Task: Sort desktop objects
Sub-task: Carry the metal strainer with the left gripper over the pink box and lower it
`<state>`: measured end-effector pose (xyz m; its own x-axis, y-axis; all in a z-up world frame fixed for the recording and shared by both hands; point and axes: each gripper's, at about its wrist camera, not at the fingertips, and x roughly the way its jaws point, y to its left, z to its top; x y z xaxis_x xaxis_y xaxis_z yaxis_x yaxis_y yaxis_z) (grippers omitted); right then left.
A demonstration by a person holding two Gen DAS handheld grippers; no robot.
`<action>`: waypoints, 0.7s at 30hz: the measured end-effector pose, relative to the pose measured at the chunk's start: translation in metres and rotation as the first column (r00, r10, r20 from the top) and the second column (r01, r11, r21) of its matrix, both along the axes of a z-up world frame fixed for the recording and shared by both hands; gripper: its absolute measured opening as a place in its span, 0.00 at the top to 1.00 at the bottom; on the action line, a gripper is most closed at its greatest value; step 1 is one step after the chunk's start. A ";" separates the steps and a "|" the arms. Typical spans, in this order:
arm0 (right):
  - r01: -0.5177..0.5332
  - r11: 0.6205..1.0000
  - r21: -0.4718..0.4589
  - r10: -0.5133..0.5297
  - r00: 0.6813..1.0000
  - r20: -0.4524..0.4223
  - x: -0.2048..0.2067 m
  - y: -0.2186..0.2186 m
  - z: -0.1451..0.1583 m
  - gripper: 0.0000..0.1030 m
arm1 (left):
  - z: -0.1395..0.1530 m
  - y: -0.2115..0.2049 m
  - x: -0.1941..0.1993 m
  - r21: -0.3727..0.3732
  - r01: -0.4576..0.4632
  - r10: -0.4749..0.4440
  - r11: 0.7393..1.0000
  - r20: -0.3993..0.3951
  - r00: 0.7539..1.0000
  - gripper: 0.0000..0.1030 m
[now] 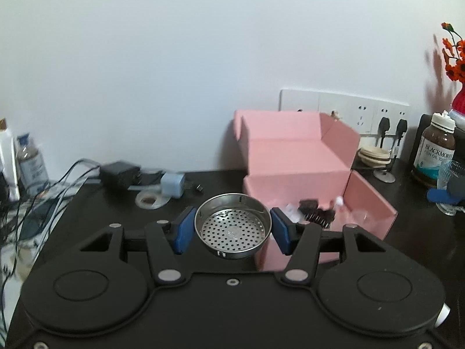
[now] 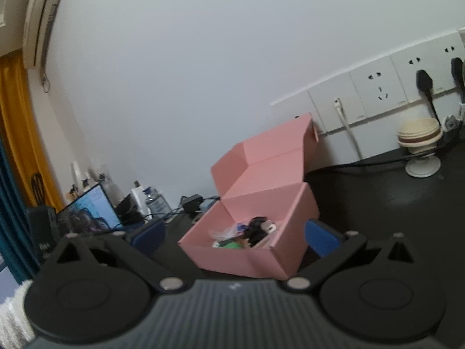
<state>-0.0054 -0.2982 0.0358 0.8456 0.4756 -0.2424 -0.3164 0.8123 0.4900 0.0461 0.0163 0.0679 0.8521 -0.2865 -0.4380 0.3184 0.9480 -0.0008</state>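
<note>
A round perforated steel strainer (image 1: pixel 233 228) sits upright, just left of the open pink box (image 1: pixel 302 160) holding small items.

In the left wrist view, the small dark and white items inside the open pink cardboard box (image 1: pixel 308 157) are motion-blurred and cannot be told apart. At three o'clock, the orange artificial flowers (image 1: pixel 453 55) and clear drinking glass (image 1: pixel 452 186) are cut by the edge. In the right wrist view, the box's jumbled contents (image 2: pixel 247 234) are too small to identify.
</note>
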 end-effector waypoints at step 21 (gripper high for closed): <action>0.072 0.997 -0.018 -0.071 0.997 0.016 -0.007 -0.007 0.004 0.01 | 0.006 -0.076 0.049 0.034 0.086 -0.085 0.996 -0.031 0.996 0.46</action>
